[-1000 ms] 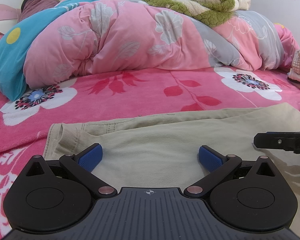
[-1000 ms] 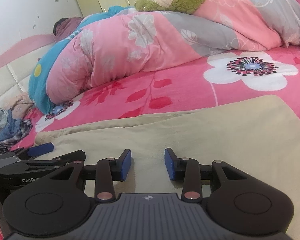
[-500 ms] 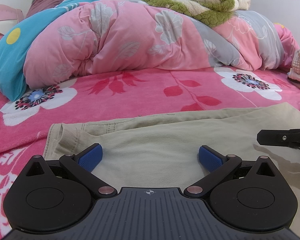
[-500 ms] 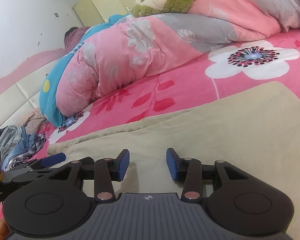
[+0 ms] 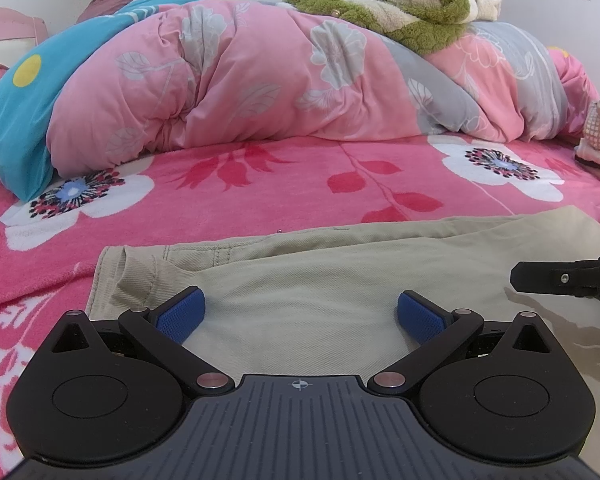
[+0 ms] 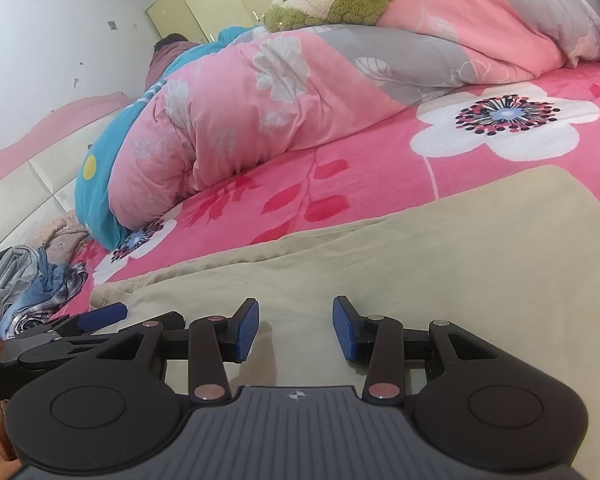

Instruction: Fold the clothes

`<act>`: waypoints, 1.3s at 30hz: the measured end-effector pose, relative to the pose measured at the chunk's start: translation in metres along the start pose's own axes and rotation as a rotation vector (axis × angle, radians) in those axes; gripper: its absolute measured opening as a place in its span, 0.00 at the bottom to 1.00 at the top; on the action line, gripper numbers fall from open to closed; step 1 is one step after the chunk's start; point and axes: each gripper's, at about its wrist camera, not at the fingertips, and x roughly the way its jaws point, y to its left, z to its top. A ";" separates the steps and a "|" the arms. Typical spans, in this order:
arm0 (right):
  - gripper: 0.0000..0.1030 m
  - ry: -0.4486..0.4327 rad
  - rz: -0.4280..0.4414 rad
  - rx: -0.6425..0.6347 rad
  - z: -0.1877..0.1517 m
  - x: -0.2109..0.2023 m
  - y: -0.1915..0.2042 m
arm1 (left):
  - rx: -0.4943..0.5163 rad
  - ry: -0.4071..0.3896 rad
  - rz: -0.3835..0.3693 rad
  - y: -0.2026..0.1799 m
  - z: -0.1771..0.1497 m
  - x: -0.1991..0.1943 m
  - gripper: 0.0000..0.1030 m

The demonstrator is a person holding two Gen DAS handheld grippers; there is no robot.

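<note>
Left gripper point(image 5: 300, 314) fingers spread wide, right gripper point(image 6: 296, 330) fingers narrower; both empty, khaki trousers point(image 5: 320, 280) lying beneath them on the bed point(image 5: 260, 192).

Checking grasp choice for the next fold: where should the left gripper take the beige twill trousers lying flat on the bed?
Probably the waistband corner of the beige twill trousers, at their left end. It is a thick, stitched edge lying free on the pink floral bedsheet. Come in low from the left gripper's own near side; its jaws stand wide open over flat cloth.
</note>
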 end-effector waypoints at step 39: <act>0.54 -0.010 0.083 0.027 0.001 -0.002 -0.008 | 0.076 0.199 -0.203 0.017 0.010 -0.026 1.00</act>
